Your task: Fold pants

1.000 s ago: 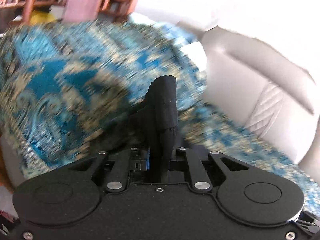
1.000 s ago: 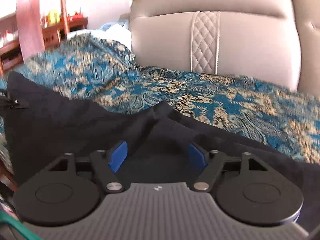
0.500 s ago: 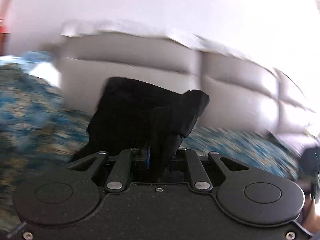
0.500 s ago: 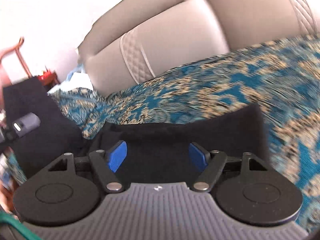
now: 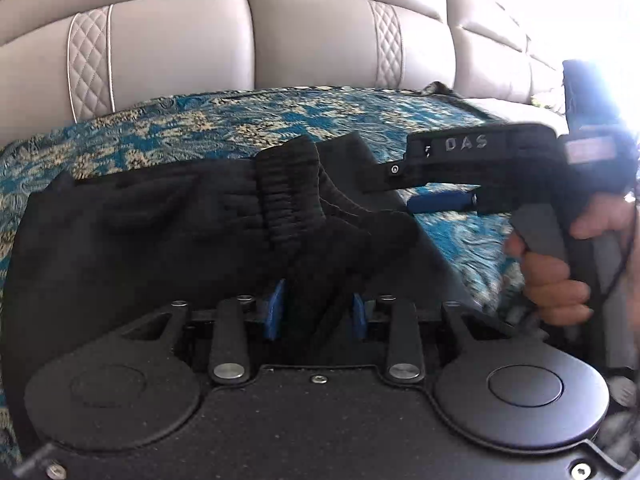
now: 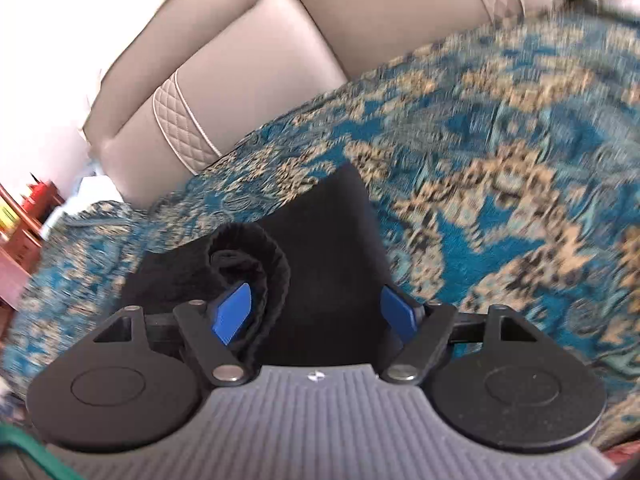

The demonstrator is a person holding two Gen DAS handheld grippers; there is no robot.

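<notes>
The black pants (image 5: 168, 224) lie on a blue and gold patterned throw (image 5: 248, 124) over a sofa seat. In the left wrist view my left gripper (image 5: 316, 312) is shut on a bunch of the black fabric, with the ribbed waistband (image 5: 288, 192) just ahead. The right gripper's body (image 5: 480, 160) shows at the right, held by a hand (image 5: 556, 276), over the pants' edge. In the right wrist view my right gripper (image 6: 316, 312) is open, its blue pads (image 6: 234, 312) spread wide over the pants (image 6: 320, 240), with the curled waistband (image 6: 256, 252) by the left pad.
Grey leather sofa backrest cushions (image 5: 312, 28) rise behind the throw. Wooden furniture with red items (image 6: 24, 216) stands at the far left in the right wrist view. The throw (image 6: 500, 152) spreads to the right of the pants.
The left gripper has swung with its fabric from the left side across toward the sofa back, laying the pants over. The right gripper has tilted and moved over the pants' waistband end.
</notes>
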